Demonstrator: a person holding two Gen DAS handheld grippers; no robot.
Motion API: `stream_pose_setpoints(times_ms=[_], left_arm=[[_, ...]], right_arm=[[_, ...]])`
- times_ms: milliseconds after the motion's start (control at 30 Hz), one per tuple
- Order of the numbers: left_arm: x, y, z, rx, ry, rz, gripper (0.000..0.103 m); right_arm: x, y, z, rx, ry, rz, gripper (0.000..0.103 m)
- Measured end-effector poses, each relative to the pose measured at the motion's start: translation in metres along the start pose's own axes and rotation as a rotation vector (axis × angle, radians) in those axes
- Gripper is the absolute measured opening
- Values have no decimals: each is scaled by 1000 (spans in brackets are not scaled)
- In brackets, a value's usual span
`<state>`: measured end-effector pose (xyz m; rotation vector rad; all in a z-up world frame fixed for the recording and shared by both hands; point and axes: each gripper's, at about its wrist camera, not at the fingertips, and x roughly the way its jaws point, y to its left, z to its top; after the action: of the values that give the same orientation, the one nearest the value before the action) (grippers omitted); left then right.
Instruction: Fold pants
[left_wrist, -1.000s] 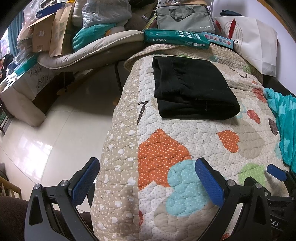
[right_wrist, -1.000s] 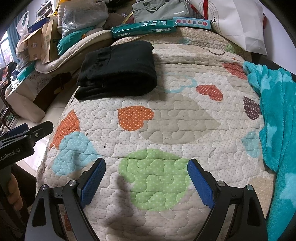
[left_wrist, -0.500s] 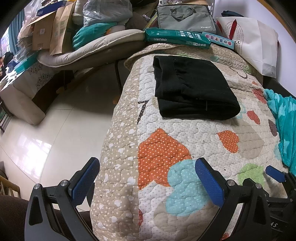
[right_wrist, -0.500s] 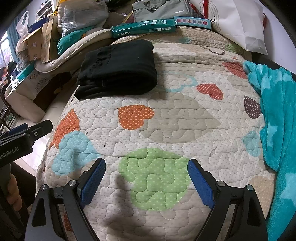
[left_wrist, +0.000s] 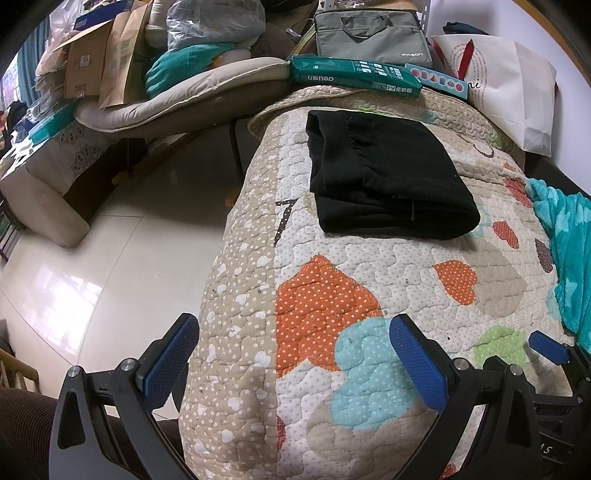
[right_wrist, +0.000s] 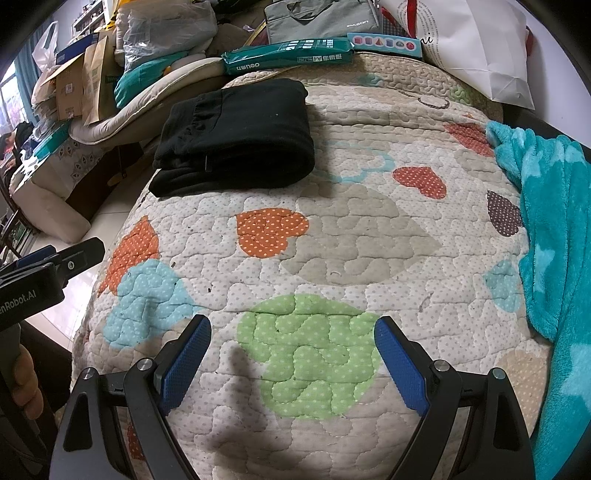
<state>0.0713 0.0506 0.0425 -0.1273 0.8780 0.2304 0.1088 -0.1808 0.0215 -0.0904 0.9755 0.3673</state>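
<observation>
The black pants (left_wrist: 388, 173) lie folded into a thick rectangle on the far left part of the quilted heart-pattern cover (left_wrist: 369, 266); they also show in the right wrist view (right_wrist: 240, 136). My left gripper (left_wrist: 295, 354) is open and empty, held low over the cover's near left edge, well short of the pants. My right gripper (right_wrist: 291, 358) is open and empty over a green patch near the front of the cover (right_wrist: 351, 236). The left gripper's body shows at the left of the right wrist view (right_wrist: 44, 277).
A teal fleece blanket (right_wrist: 554, 229) lies along the cover's right side. A green paper pack (left_wrist: 354, 74), a grey laptop bag (left_wrist: 373, 33) and a white bag (left_wrist: 517, 85) stand at the far end. Tiled floor (left_wrist: 110, 251) and piled boxes and cushions (left_wrist: 110, 74) are to the left.
Almost nothing has changed. Both grippers stay open and near the same spots, with only a slight drift of the views; the pants have not moved.
</observation>
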Motion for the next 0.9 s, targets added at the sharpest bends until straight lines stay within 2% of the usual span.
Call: stream_pose_setpoints(times_ms=[567,900], left_arm=[[2,3,-1,-6,7,-9,103],[-4,-11,-13,-13,25,-27,103]], right_arm=[[0,0,-1,-3,-7,-3,93],[0,3,1,-16,-9,-1,93]])
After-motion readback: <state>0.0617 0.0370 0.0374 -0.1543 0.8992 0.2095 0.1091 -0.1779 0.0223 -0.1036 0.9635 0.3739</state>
